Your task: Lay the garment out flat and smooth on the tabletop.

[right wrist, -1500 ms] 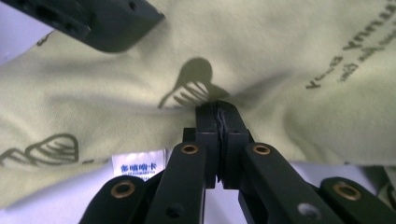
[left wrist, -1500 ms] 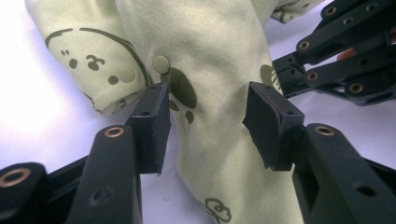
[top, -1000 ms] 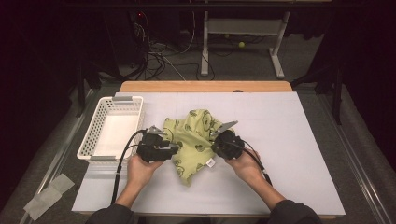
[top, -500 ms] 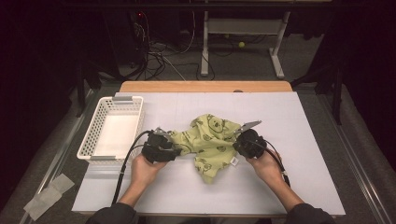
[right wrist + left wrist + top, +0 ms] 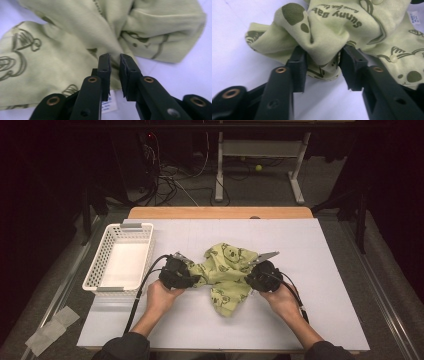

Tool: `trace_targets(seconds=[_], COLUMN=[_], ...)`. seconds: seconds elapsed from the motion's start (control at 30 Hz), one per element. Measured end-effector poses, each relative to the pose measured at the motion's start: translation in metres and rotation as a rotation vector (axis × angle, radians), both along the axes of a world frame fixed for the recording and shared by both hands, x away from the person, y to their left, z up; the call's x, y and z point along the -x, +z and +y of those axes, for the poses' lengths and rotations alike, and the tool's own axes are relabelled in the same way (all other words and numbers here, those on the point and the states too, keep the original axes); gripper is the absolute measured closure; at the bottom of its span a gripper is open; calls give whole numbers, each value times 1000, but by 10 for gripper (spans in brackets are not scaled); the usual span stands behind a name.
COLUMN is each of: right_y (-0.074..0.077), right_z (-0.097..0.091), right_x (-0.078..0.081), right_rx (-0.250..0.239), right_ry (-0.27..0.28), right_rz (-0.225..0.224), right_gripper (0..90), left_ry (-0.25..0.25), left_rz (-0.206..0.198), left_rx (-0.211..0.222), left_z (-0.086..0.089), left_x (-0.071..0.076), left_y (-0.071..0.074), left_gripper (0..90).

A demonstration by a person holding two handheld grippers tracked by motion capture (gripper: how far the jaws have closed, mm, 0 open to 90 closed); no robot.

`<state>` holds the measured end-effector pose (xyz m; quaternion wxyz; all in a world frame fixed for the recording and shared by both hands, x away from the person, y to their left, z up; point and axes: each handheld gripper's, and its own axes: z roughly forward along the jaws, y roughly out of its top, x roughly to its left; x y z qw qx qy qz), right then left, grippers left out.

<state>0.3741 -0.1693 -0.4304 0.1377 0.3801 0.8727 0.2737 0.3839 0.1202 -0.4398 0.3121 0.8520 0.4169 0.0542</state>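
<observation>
A crumpled light-green cloth (image 5: 226, 270) printed with dark bears lies on the white table top (image 5: 325, 270), stretched between the two hand-held grippers. My left gripper (image 5: 196, 279) is at the cloth's left end. Its jaws have just been closing, and in the left gripper view (image 5: 323, 63) the pads squeeze a bulging fold of cloth (image 5: 329, 32). My right gripper (image 5: 248, 277) is at the cloth's right edge. Its jaws have just been opening, and in the right gripper view (image 5: 115, 61) a narrow gap stands between the pads, with a ridge of cloth (image 5: 75, 47) at their tips.
A white slatted basket (image 5: 95, 275) stands on the table to the left of my left hand, and black cables trail from both grippers. A wooden strip (image 5: 220, 213) borders the table's far edge. Dark floor with cables and desk legs lies beyond.
The right gripper carried the cloth's right edge to the right, pulling the cloth wider across the table. The left gripper shifted slightly right along with it.
</observation>
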Motion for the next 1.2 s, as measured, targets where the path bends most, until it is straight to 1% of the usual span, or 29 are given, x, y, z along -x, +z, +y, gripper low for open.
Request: trace_targets(seconds=[0.07,0.1,0.13,0.2,0.27,0.33,0.4,0.43,0.47,0.53,0.57,0.63,0.67,0.7,0.77,0.8,0.83,0.87,0.9,0.97,1.03,1.1,1.13,1.17,1.2], right_y=[-2,-3,-4,-6,-6,-7,-7,-7,-6,-5,-5,-4,-4,-4,-2,-1,0,1,2,4,5,6,6,7,7], right_z=[3,4,4,5,6,7,8,8,8,10,11,15,17,19,20,20,18,17,15,13,13,15,16,18,20], right_x=[1,2,1,1,0,1,1,1,1,2,2,4,5,6,8,10,10,11,13,13,13,11,10,9,8], right_rx=[1,2,1,-10,-16,-22,-22,-28,-36,-44,-44,-44,-41,-34,-21,-19,-18,-19,-23,-30,-35,-43,-48,-51,-58], right_ry=[13,10,15,13,17,23,28,27,26,22,29,36,42,47,60,58,61,57,51,45,33,24,14,19,12], right_rz=[6,9,7,11,10,10,1,-2,-4,-1,-7,-8,-9,-10,-17,-17,-26,-32,-35,-42,-55,-62,-61,-70,-64], right_gripper=[767,759,749,727,711,693,686,685,685,685,685,685,683,679,664,650,635,623,614,599,585,571,565,562,561], left_ry=[-9,-15,-16,-25,-43,-57,-66,-76,-88,-110,-120,-134,-131,-132,-119,-109,-92,-78,-65,-44,-26,-21,-20,-18,-17], left_rz=[9,12,12,18,21,20,21,24,21,27,33,42,45,42,34,21,0,-25,-44,-66,-72,-79,-72,-61,-52], left_rx=[-9,-19,-23,-27,-39,-33,0,-1,-12,-17,-17,-14,-10,-9,12,24,36,44,53,59,57,42,32,30,26], left_z=[-3,-4,-4,-3,-4,-1,3,4,4,3,4,4,4,5,8,11,13,16,19,24,26,26,26,26,25], left_x=[-3,-4,-4,-4,0,8,20,26,33,46,50,56,57,57,56,56,56,56,56,51,45,39,35,31,28], left_y=[-3,-3,-3,-1,2,9,16,18,20,21,21,19,17,17,18,21,24,28,32,38,41,42,42,40,39], left_gripper=[661,692,733,789,805,806,806,805,805,804,804,802,800,792,739,692,626,579,558,537,516,516,515,516,516])
